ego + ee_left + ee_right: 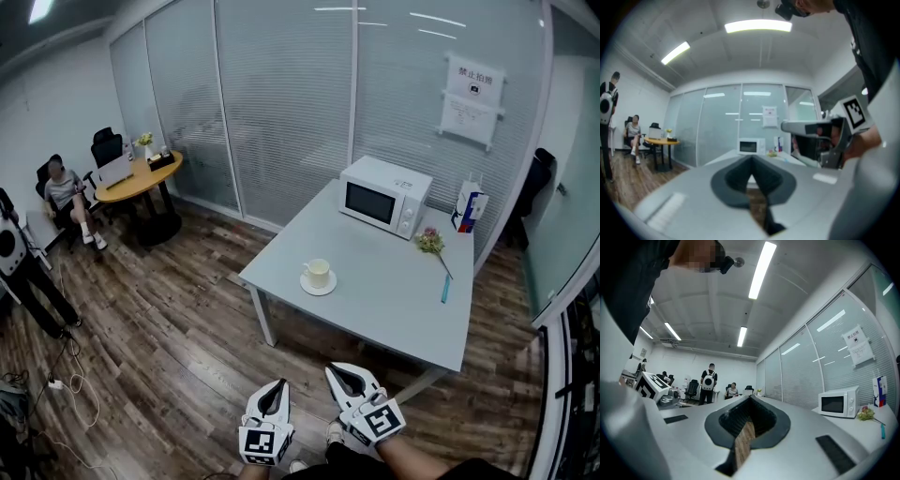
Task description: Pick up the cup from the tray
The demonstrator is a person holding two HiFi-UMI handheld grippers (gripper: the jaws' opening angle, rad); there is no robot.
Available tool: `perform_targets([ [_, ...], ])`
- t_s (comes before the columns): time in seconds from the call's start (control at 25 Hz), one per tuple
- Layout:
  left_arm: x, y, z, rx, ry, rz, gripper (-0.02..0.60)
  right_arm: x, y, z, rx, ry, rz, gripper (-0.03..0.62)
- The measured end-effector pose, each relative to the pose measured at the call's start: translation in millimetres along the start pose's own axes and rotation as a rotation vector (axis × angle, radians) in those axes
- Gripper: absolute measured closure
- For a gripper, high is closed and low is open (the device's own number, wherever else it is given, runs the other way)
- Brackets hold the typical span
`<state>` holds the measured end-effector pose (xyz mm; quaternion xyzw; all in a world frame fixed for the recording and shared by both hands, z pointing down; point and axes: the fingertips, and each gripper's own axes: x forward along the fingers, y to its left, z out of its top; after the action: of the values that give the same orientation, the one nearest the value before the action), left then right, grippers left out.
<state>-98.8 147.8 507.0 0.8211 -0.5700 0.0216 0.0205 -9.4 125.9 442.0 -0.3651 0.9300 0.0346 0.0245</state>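
Observation:
A cream cup stands upright on a white saucer near the front left edge of the grey table. No tray shows apart from this saucer. My left gripper and right gripper hover side by side over the wooden floor, well short of the table, both pointing toward it. Each has its jaws together with nothing between them. In the left gripper view the shut left gripper hides the cup, and in the right gripper view my right gripper points past the table's left end.
On the table stand a white microwave, a carton, a small flower bunch and a blue pen. Glass partition walls run behind. A round wooden table, a seated person and a standing person are far left.

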Motion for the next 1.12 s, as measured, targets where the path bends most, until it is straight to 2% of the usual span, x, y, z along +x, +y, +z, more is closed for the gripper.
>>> perform_targets([
  [0.2,31,8,4,0.010,0.007,0.001,0.578,23,-23,0,0.001,-0.035,0.026,0.605],
  [0.56,99,23,10,0.035,0.018,0.026,0.578,62,-83,-6,0.010,-0.017,0.034,0.605],
  [1.12,181,26,17,0.055,0.040,0.079,0.578,89,-164,-20,0.021,0.001,0.108,0.605],
])
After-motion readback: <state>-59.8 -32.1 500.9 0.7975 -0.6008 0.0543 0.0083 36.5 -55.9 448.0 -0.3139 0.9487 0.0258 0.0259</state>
